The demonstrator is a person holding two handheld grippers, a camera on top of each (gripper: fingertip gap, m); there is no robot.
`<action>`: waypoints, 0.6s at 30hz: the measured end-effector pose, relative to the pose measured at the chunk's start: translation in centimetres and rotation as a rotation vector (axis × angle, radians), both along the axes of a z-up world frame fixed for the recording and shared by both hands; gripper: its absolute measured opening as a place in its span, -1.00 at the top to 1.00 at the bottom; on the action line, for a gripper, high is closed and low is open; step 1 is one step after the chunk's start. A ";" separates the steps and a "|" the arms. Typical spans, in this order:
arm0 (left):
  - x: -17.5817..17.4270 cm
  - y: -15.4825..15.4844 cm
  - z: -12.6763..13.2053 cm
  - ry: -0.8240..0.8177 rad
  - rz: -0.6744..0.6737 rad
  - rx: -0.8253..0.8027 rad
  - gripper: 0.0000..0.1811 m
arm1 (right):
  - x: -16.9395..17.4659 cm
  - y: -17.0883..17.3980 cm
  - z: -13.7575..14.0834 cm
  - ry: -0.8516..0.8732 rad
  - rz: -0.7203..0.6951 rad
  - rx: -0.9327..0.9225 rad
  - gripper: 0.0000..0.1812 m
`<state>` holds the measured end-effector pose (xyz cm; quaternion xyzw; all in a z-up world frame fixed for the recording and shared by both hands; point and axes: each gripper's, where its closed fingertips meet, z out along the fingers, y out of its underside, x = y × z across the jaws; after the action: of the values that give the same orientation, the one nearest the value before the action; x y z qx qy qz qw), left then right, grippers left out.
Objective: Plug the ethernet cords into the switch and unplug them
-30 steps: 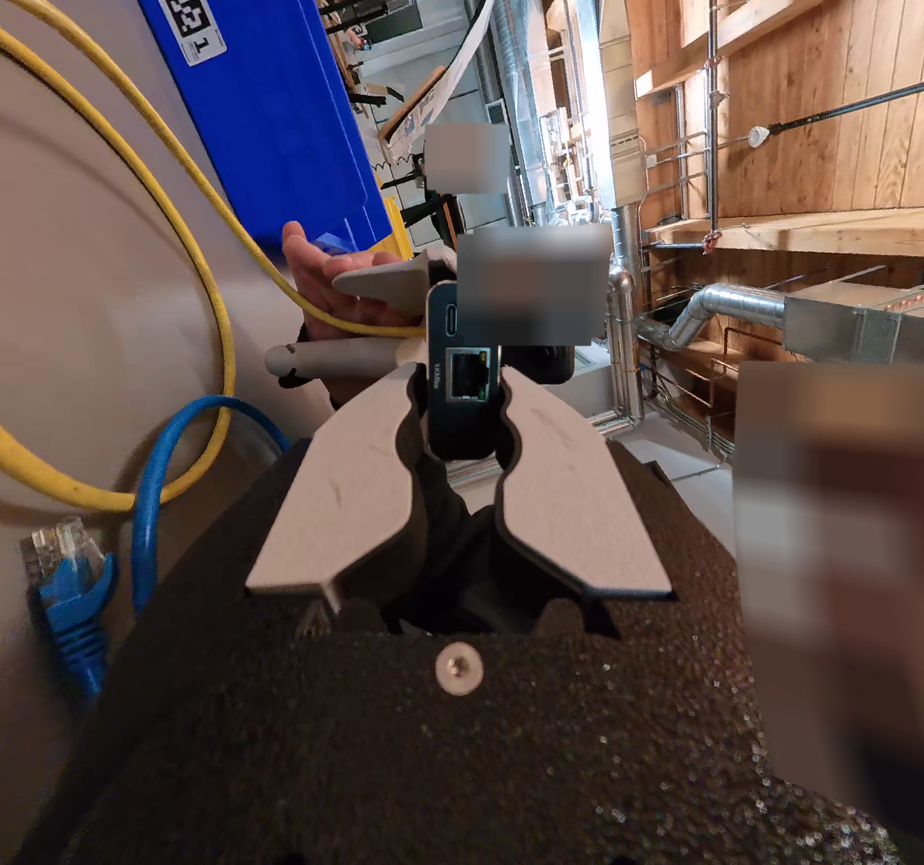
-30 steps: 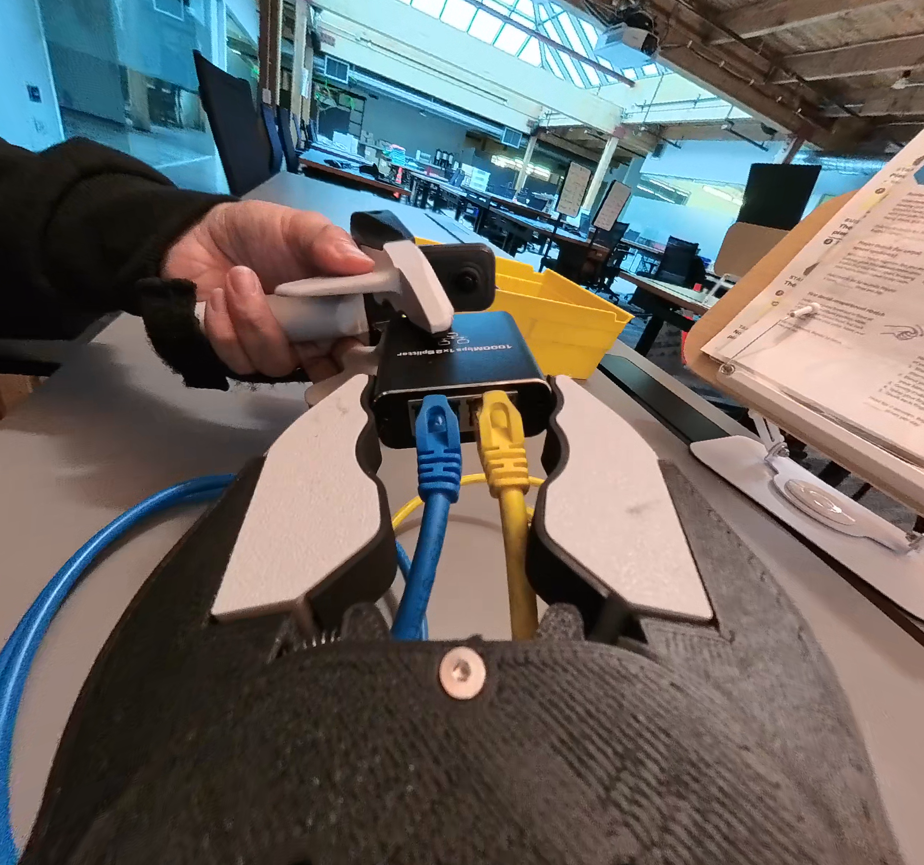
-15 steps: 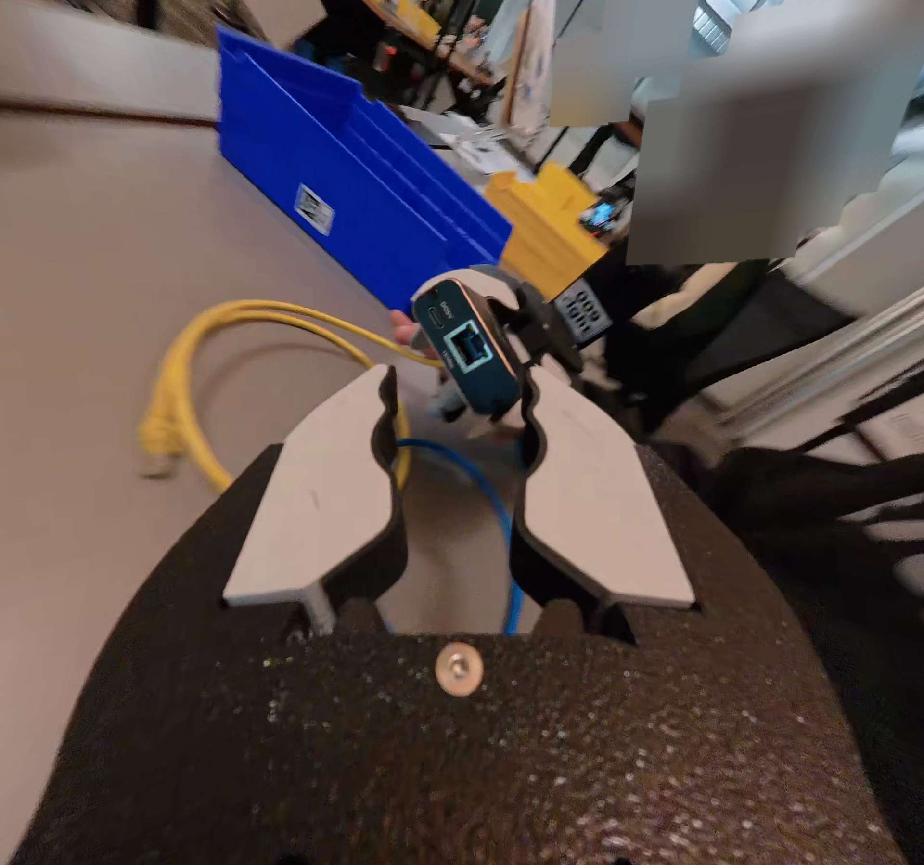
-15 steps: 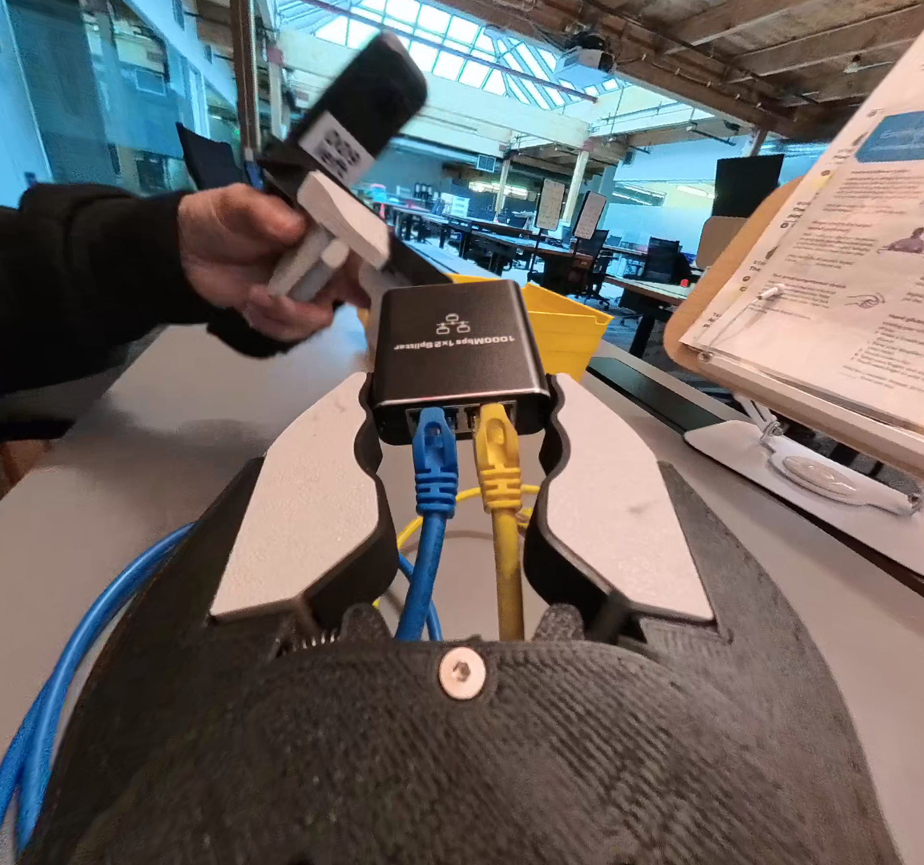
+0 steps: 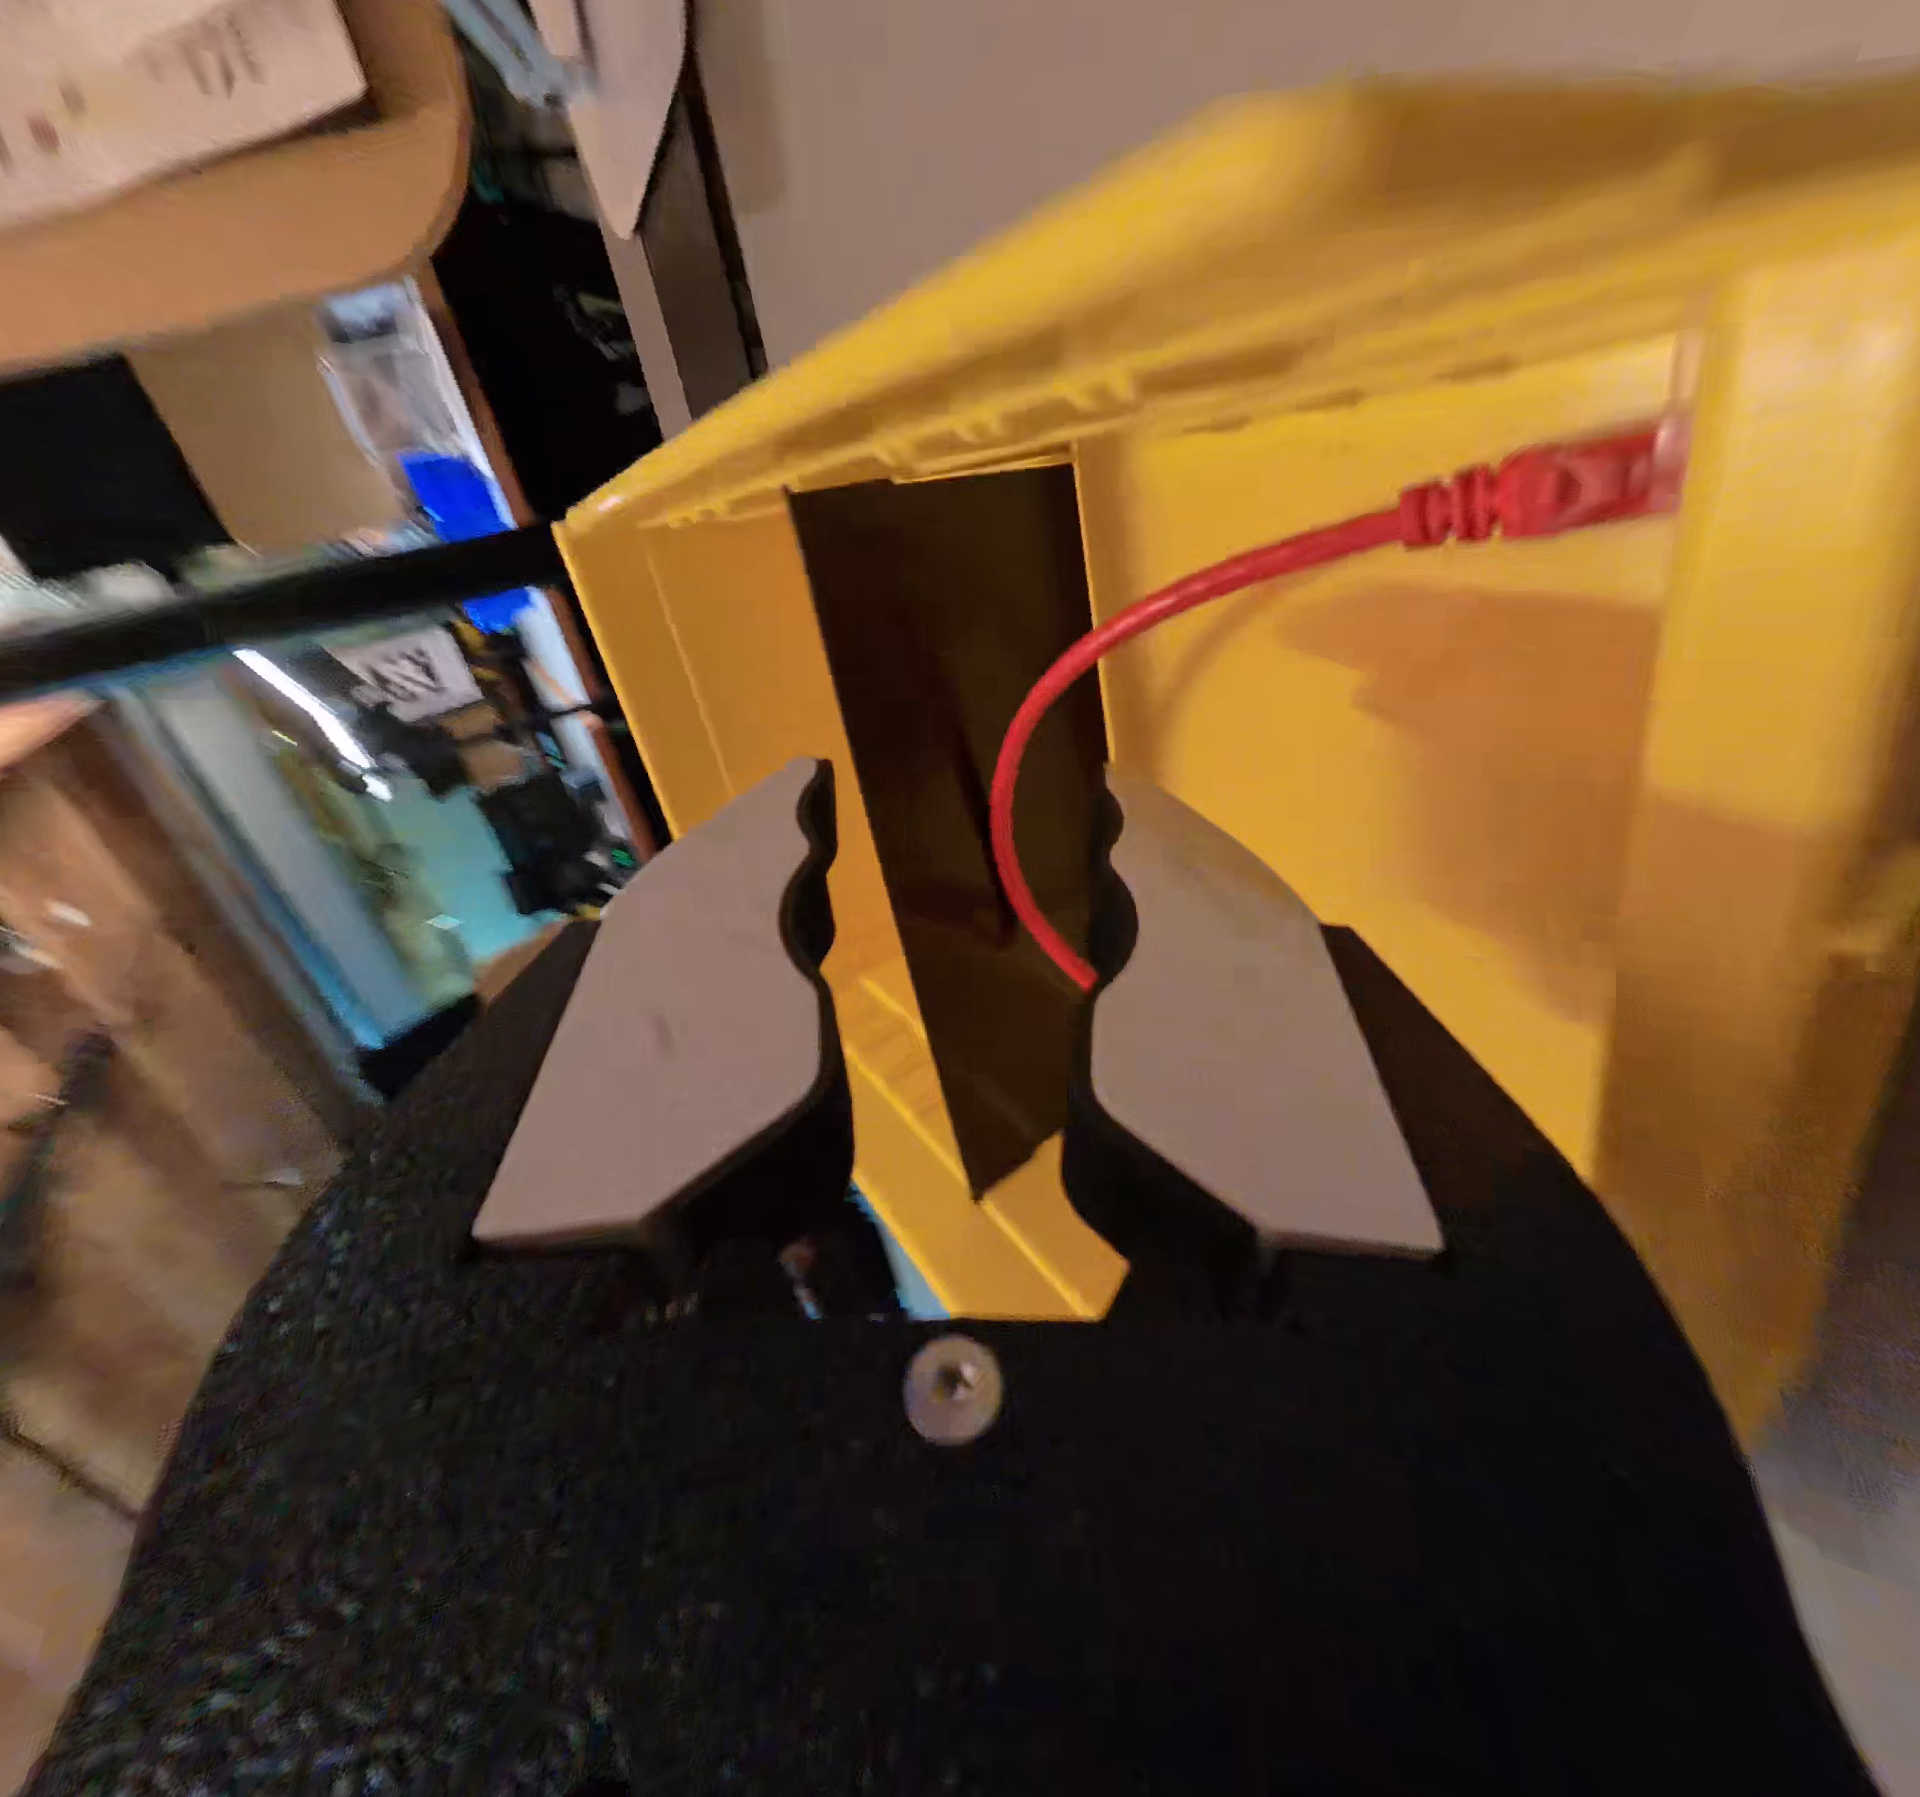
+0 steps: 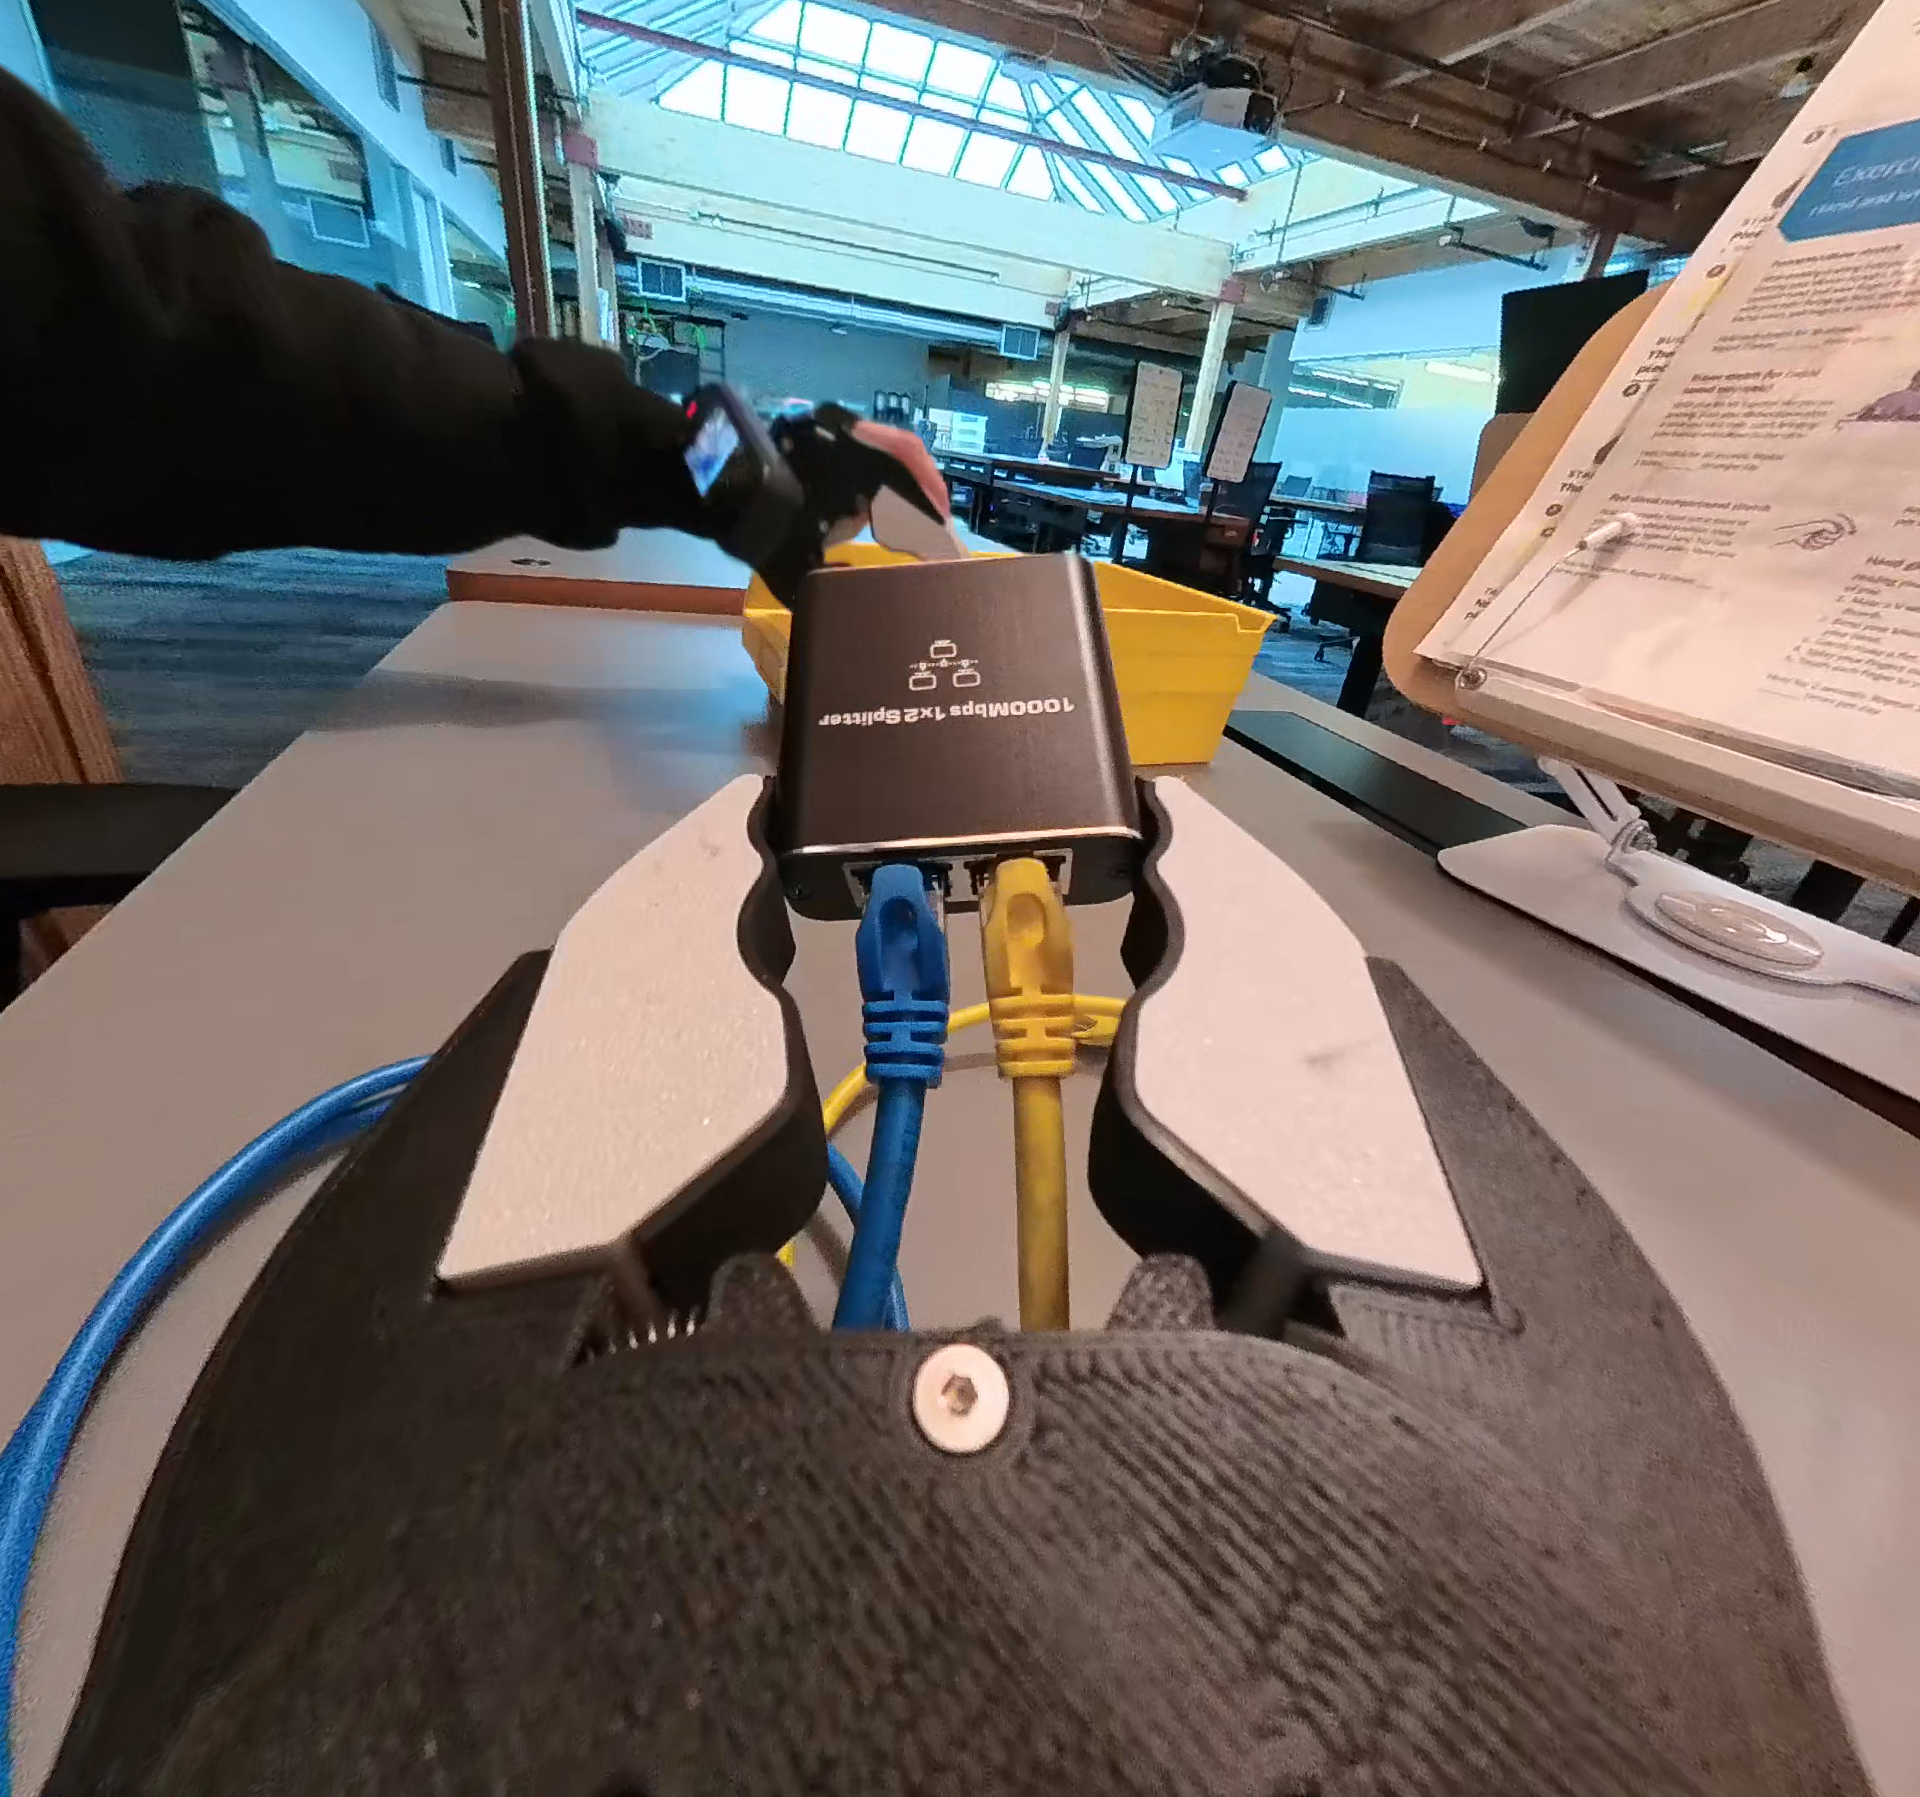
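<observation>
The right gripper (image 6: 951, 817) clamps the black metal switch (image 6: 951, 719) above the grey table (image 6: 436, 812), blue cord (image 6: 899, 999) and yellow cord (image 6: 1029, 999) plugged in, while the left gripper (image 5: 961, 864), jaws apart and empty, points into a yellow bin (image 5: 1455, 708) holding a red cord (image 5: 1226, 584).

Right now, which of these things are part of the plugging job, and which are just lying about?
Part of the job:
black switch, gripped by the right gripper
blue cord, plugged in
yellow cord, plugged in
red cord in the yellow bin
left gripper, open

Lying about:
document stand
</observation>
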<state>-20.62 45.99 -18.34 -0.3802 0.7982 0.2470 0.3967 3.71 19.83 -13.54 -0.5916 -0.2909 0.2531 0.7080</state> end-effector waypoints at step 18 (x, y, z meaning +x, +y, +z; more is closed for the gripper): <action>-0.6 2.8 0.8 0.103 -0.009 0.074 0.95 | 0.1 -0.1 0.2 0.017 0.020 0.002 0.31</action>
<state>-21.23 48.80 -17.58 -0.3484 0.8095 0.2938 0.3703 3.84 19.76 -13.37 -0.5859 -0.2908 0.2649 0.7085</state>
